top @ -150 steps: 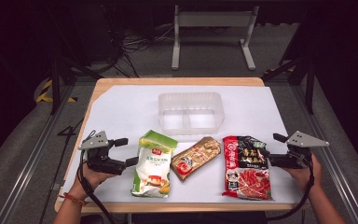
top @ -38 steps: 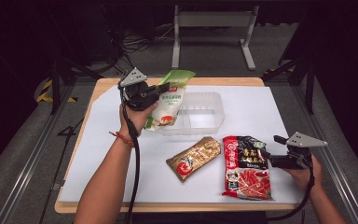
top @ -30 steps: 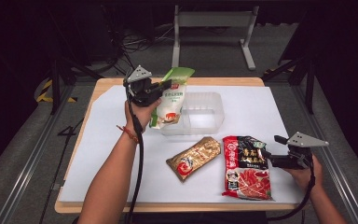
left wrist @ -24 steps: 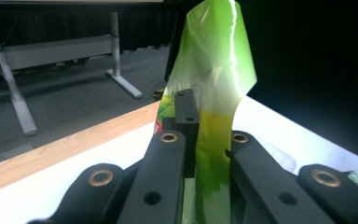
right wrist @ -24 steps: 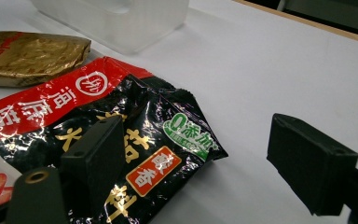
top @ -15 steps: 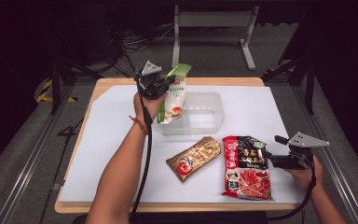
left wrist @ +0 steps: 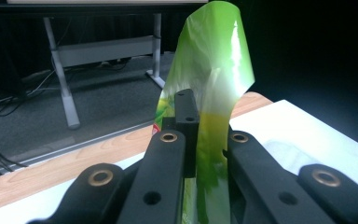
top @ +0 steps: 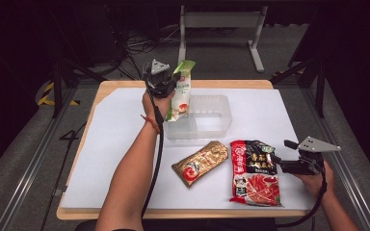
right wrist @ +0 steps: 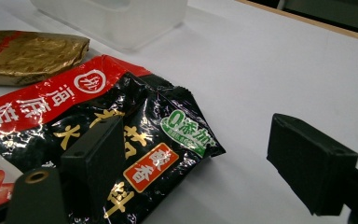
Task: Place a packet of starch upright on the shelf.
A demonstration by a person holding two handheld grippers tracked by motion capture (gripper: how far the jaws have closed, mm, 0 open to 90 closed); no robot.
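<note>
Since half a second earlier, the left gripper (top: pixel 167 88) has carried the green-and-white pouch (top: pixel 180 91) rightward, so it hangs upright over the left end of the clear tray (top: pixel 221 103). Its fingers (left wrist: pixel 186 116) pinch only the thin top edge, so the film could slip free or snag the tray's rim. The right gripper (top: pixel 282 161) rests on the bench (top: pixel 115 130), fingers open around a corner of the red-and-black packet (top: pixel 254 171).

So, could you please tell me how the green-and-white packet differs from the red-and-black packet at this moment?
The green-and-white packet hangs upright, pinched in the left claw over the clear tray; the red-and-black packet lies flat on the white sheet, ungripped, before the open right claw. The green one is narrower, the red one broader. Both are glossy sealed pouches.
</note>
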